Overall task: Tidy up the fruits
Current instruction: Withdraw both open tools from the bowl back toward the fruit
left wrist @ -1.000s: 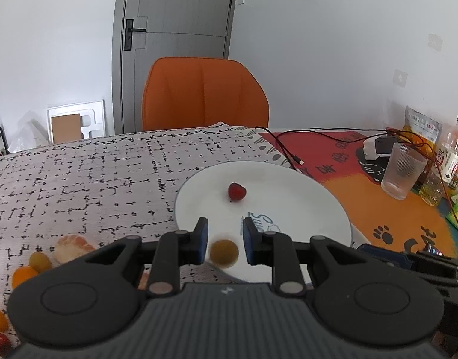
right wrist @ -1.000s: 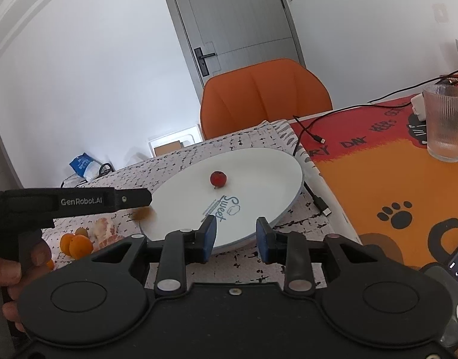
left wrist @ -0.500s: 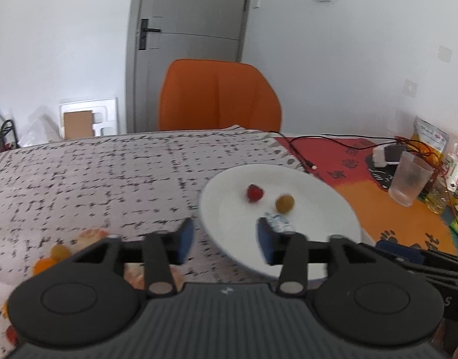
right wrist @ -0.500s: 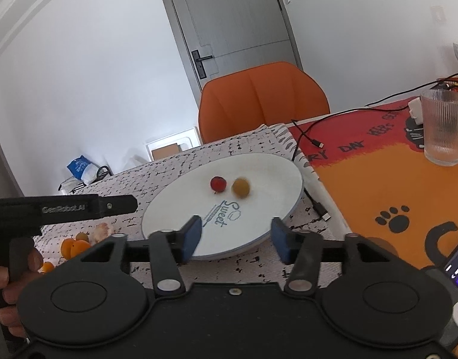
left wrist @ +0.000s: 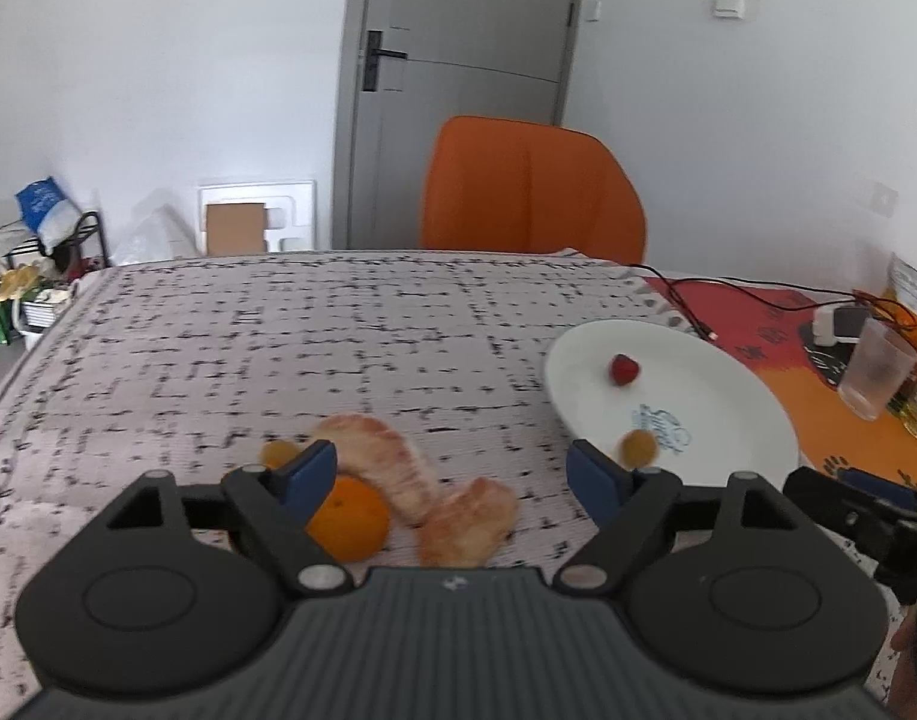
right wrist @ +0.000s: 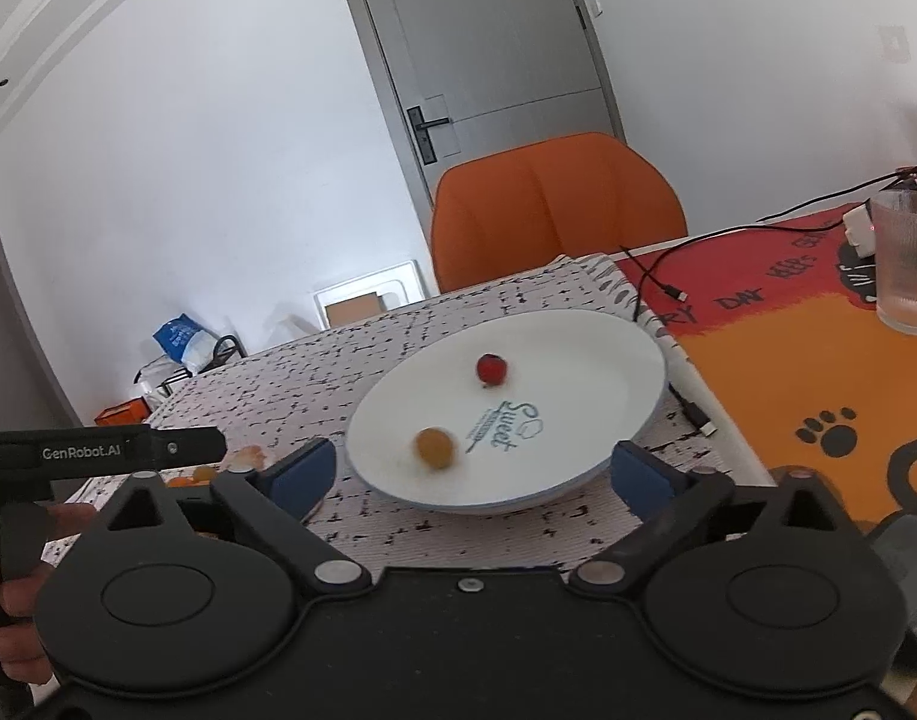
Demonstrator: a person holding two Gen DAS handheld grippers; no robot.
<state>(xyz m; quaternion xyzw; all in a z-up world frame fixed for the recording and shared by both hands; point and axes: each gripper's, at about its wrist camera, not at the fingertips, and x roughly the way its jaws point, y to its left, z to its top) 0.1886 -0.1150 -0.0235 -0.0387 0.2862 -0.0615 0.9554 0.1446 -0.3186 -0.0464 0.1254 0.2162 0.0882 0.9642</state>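
Observation:
A white plate [left wrist: 728, 414] [right wrist: 584, 360] lies on the patterned cloth. It holds a small red fruit [left wrist: 624, 369] [right wrist: 491, 369] and a blurred yellow-brown fruit [left wrist: 638, 447] [right wrist: 435, 447] near its front rim. My left gripper [left wrist: 452, 477] hovers left of the plate with its jaws opening and nothing between them. Beneath it lie an orange [left wrist: 347, 519], two peeled citrus pieces [left wrist: 386, 462] and a small yellow fruit [left wrist: 278, 451]. My right gripper [right wrist: 470, 474] faces the plate's near edge, its jaws opening wide and empty.
An orange chair [left wrist: 530, 192] stands behind the table. A ribbed glass [right wrist: 905, 264] and a black cable [right wrist: 656, 282] sit on the orange mat to the right. A hand [right wrist: 14, 642] holds the left gripper's handle.
The left gripper let go of the yellow-brown fruit onto the plate, opened and swung left over the loose citrus. The fruit rolled toward the plate's front. The right gripper opened wide.

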